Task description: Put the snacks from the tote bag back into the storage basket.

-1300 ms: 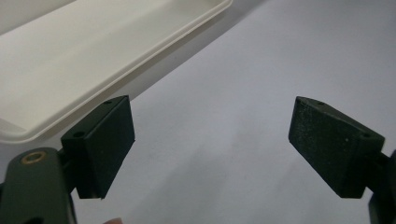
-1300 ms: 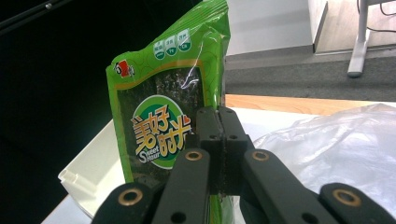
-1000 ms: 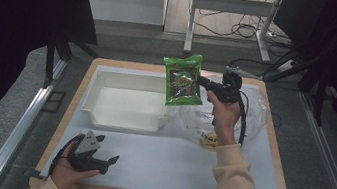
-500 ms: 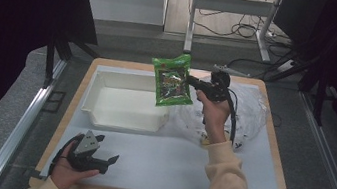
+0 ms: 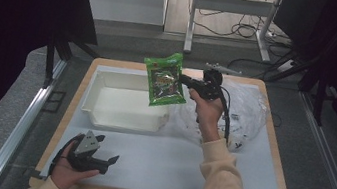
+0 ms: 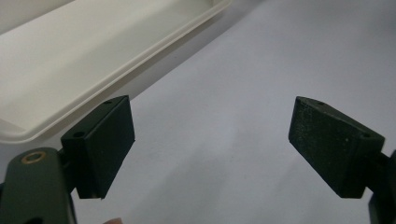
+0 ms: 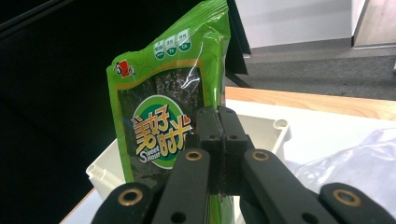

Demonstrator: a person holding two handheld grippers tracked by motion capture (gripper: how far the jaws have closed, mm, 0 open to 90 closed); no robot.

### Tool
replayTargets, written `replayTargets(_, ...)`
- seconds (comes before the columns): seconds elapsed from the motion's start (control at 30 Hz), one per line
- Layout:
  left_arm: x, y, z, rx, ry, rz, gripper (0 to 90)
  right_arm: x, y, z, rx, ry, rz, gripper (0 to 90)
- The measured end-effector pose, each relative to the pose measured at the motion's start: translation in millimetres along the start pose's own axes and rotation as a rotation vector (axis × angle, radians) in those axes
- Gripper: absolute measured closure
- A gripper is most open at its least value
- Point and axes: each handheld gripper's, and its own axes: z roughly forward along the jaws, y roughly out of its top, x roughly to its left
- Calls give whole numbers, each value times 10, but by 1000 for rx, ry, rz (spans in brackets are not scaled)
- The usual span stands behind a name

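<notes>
Your right gripper (image 5: 186,82) is raised over the worktop (image 5: 224,179), jaws pinched flat on one edge of a glossy green foil snack packet with a dark window and orange lettering (image 5: 164,79). In the right gripper view the pads meet on the packet's (image 7: 168,116) side margin, roughly mid-height; the rest hangs free to the side of the jaws.

Packet position: in the air, above the near right part of the shallow white plastic tray (image 5: 124,103), not touching it. Tray looks empty.

Just beside the tray's right end lies a crumpled clear plastic bag (image 5: 245,111), under and behind your right hand (image 5: 204,110).

Your left gripper (image 5: 99,157) rests low near the front left of the worktop, jaws spread wide, nothing between them. In the left gripper view the tray rim (image 6: 140,60) sits near, beyond the left pad.

Risks, as judged from here:
- Edge grip on slick film; a quick swing or wrist turn may let the packet slide out.
- Held by one edge, the packet may rotate and land on the rim, or half out of the tray, if released from this height.
- Trailing cable near the clear bag; a snag could drag it.
</notes>
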Motion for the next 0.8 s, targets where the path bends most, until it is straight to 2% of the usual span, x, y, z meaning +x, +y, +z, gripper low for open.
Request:
replayTargets(0.43,3,1,-6,-3,2,-2,145,150,-8,170,21,28,-22,900)
replayTargets(0.8,4,3,-8,-4,2,-4,145,226,-45,292,31,49,-16,900)
